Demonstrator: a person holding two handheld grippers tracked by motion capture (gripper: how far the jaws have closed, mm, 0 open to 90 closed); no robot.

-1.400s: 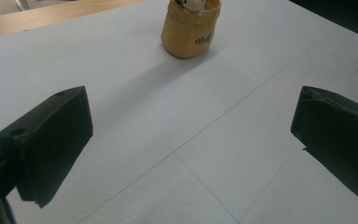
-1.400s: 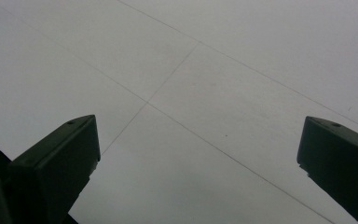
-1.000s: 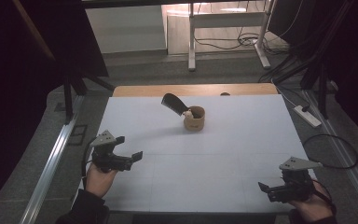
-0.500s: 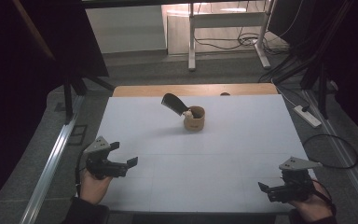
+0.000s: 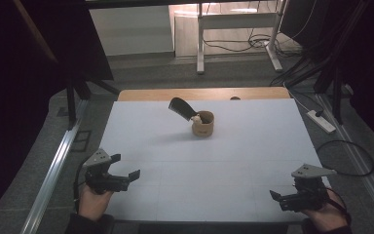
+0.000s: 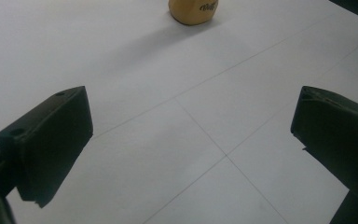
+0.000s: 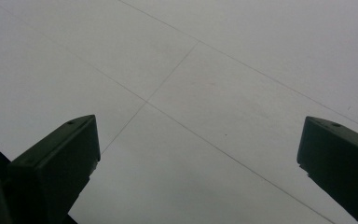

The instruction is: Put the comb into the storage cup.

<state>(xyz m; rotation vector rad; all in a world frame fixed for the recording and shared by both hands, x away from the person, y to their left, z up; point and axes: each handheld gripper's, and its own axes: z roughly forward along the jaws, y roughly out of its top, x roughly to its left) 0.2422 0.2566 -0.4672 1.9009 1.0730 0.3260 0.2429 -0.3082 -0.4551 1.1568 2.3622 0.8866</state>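
A tan cup (image 5: 203, 126) stands upright at the back middle of the white table (image 5: 253, 146). A black flat-bladed tool (image 5: 180, 107) leans out of it to the left, and something small and white (image 5: 195, 118) shows at the rim. In a hand at the table's near left, my left gripper (image 5: 125, 166) is open and empty. Its jaws stand wide apart in the left gripper view (image 6: 191, 140), with the cup's base (image 6: 193, 10) far ahead. My right gripper (image 5: 280, 197), held at the near right corner, is open (image 7: 196, 158) over bare table.
A wooden strip (image 5: 199, 93) edges the table's far side. On the floor are a metal rail (image 5: 53, 170) at the left, a power strip (image 5: 322, 122) and a looped cable (image 5: 345, 158) at the right, and desk legs (image 5: 200, 44) beyond.
My left gripper has drawn back a little toward the near edge and to the left. The right gripper and the cup have stayed put.
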